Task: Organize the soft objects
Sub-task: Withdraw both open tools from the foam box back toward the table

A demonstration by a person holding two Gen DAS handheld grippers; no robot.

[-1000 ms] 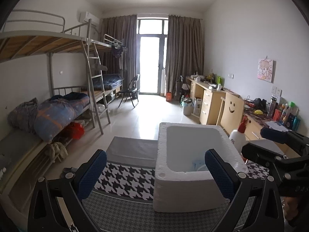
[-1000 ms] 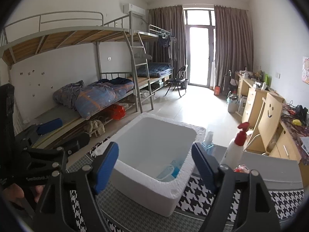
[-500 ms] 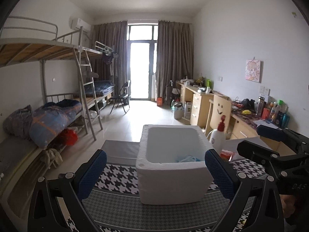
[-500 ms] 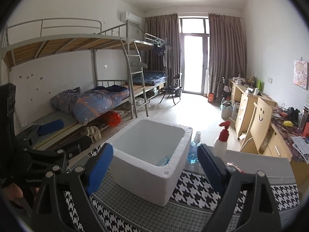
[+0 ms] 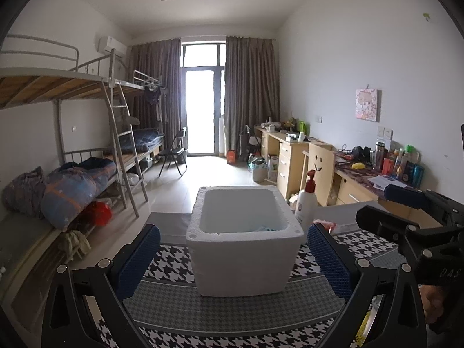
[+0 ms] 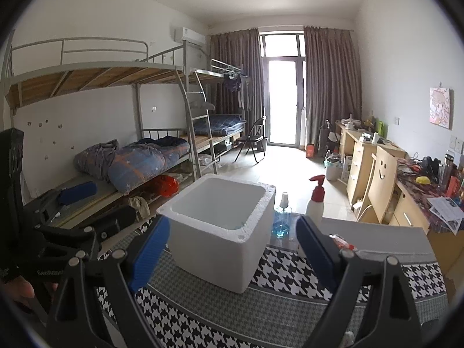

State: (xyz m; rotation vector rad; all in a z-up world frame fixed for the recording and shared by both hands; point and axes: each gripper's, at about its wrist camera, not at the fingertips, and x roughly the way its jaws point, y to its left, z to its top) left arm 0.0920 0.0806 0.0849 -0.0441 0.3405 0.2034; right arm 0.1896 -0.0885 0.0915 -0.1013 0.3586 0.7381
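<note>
Both tongs (image 5: 233, 256) (spread, empty) face foam box (image 5: 243, 258).

Foam box (image 5: 243, 249) on houndstooth cloth (image 5: 174, 269), pump bottle (image 5: 306, 203) right of box, bunk beds (image 6: 121, 133) left, wooden desks (image 5: 293, 153) along the right wall, folding chair (image 5: 174, 152) behind.

Two wrist fisheyes, both aimed fwd down a dorm room toward the balcony door.

Left wrist cam: sits low behind its own blue pads, faces the white foam box (image 5: 243, 240) near head-on, box close, centred. Right wrist cam: same height approx., set further right, sees the box (image 6: 220, 232) corner-on, slightly left of centre. Shared: box, houndstooth cloth (image 5: 232, 310), pump bottle (image 5: 307, 203), bunk beds (image 6: 121, 116), desks. Each view catches the other gripper at its edge: right gripper (image 5: 403, 203) in left cam, left gripper (image 6: 95, 203) in right cam.
</note>
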